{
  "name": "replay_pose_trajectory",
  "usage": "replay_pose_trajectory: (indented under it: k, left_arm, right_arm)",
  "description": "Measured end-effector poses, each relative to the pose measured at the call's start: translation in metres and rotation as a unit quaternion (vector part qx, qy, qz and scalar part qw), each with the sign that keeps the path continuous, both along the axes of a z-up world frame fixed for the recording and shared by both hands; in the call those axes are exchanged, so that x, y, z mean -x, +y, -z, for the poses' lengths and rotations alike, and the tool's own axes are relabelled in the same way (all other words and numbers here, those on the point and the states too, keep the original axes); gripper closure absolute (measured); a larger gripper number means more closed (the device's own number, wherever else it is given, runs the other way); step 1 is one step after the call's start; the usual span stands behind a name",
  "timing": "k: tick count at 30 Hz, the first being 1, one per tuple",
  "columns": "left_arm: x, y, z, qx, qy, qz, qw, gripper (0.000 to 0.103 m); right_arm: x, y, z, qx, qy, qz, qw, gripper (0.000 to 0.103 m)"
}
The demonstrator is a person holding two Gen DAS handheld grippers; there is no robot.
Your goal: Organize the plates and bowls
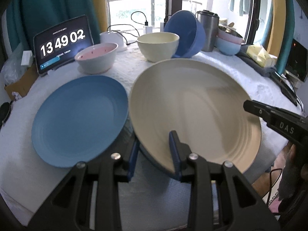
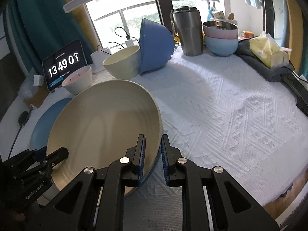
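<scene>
A large cream plate [image 1: 192, 104] [image 2: 100, 123] hangs tilted above the white cloth, held from both sides. My left gripper [image 1: 155, 137] is shut on its near rim, one pad on top and one beneath. My right gripper [image 2: 153, 136] is shut on the opposite rim. A blue edge shows under the cream plate; I cannot tell whether it is a second plate. Flat on the cloth just left of it lies a blue plate [image 1: 79, 119] [image 2: 44, 119]. Behind stand a pink-lined bowl [image 1: 96, 57] [image 2: 77, 80], a cream bowl [image 1: 157, 46] [image 2: 123, 63] and a dark blue bowl [image 1: 188, 36] [image 2: 156, 46] tipped against it.
A steel tumbler [image 1: 207, 30] [image 2: 188, 32] and a pink bowl stacked in a light blue bowl [image 1: 229, 46] [image 2: 221, 44] stand at the back right. A tablet clock [image 1: 61, 44] [image 2: 63, 67] leans at the back left. A yellow tissue pack [image 2: 269, 50] lies at the right edge.
</scene>
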State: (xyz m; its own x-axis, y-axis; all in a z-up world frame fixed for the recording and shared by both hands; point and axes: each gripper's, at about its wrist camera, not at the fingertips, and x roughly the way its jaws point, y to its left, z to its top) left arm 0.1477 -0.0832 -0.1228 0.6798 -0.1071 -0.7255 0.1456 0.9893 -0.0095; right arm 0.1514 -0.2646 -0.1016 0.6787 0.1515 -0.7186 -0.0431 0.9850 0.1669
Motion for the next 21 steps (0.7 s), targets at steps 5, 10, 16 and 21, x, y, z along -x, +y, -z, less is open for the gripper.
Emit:
replay_pose_trajectory:
  k: [5, 10, 16, 21]
  left_arm:
    - [-0.005, 0.003, 0.002, -0.006, 0.016, -0.012, 0.9998, 0.066]
    - [-0.004, 0.006, 0.000, 0.000, 0.013, -0.012, 0.9998, 0.059]
    - [0.001, 0.013, -0.013, 0.002, -0.015, -0.019, 0.9997, 0.057]
    - [0.002, 0.026, -0.019, 0.011, -0.027, -0.031, 0.9991, 0.057]
  right_arm:
    - [0.000, -0.002, -0.002, 0.003, -0.008, 0.008, 1.000, 0.085]
    - [0.001, -0.005, -0.004, 0.005, -0.010, 0.014, 1.000, 0.085]
    - [0.001, -0.002, -0.008, 0.009, -0.013, 0.012, 1.000, 0.085]
    - [0.003, 0.003, -0.015, 0.011, -0.021, 0.011, 1.000, 0.084]
